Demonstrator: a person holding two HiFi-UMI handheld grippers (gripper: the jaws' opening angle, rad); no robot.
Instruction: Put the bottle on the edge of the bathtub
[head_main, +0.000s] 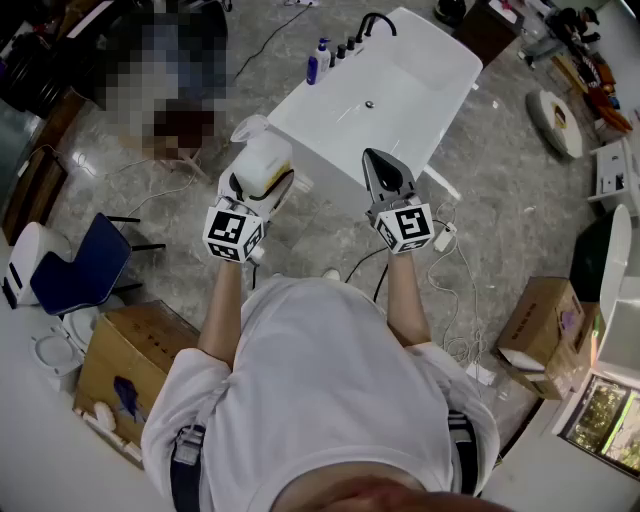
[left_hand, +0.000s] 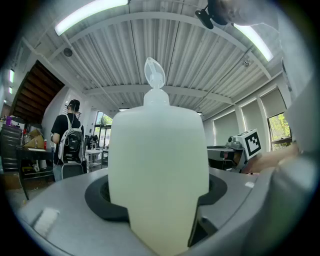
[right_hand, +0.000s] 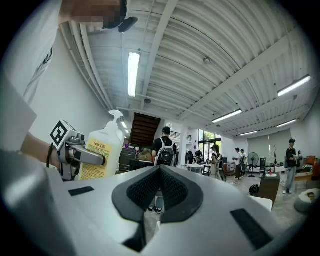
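A white pump bottle (head_main: 262, 163) with a yellow label is held up in front of me by my left gripper (head_main: 268, 182), whose jaws are shut on its body. In the left gripper view the bottle (left_hand: 159, 165) fills the gap between the pads (left_hand: 102, 200), pump head pointing up. The white bathtub (head_main: 330, 140) stands just beyond both grippers, its near rim close to them. My right gripper (head_main: 380, 165) is shut and empty, level with the left one; from it the bottle (right_hand: 102, 150) shows at the left. The right gripper (right_hand: 160, 172) has its pads together.
A blue bottle (head_main: 313, 68) and a black faucet (head_main: 375, 22) stand at the tub's far end. Cables (head_main: 455, 290) trail over the floor on the right. Cardboard boxes (head_main: 130, 355) (head_main: 540, 320) and a blue chair (head_main: 75, 270) flank me. People (right_hand: 164, 145) stand in the room.
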